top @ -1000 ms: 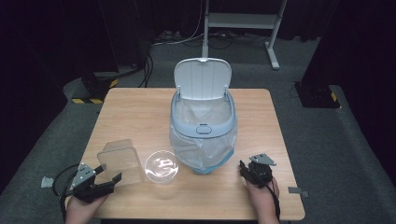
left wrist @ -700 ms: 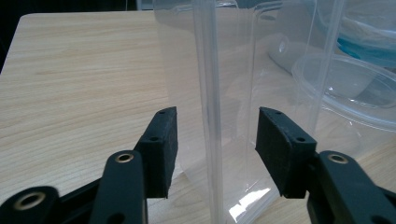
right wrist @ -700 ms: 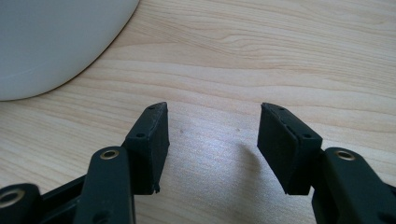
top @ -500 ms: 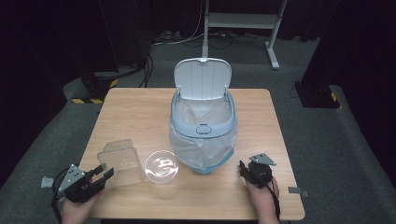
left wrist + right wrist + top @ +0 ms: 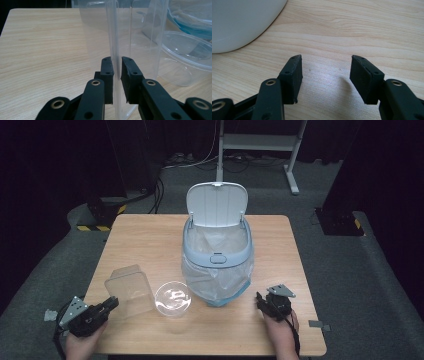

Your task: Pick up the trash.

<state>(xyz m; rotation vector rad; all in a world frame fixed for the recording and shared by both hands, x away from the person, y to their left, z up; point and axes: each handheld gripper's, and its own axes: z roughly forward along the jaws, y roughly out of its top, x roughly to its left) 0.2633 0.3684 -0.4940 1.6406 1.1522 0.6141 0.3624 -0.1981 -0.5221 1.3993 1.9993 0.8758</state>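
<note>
While your left tongs (image 5: 116,75) have just been closing, they now pinch the box (image 5: 129,290) wall at the tabletop's (image 5: 150,240) near-left, ready to lift it toward the open bin (image 5: 217,250); your right tongs (image 5: 325,75) rest apart, empty.

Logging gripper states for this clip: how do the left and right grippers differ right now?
The left gripper has just been closing, its jaws on either side of the clear square container's thin wall; the right gripper stands open with nothing between its jaws. The left reaches into that container, the right rests apart beside the bin. Both sit low at the wooden table's near edge.
</note>
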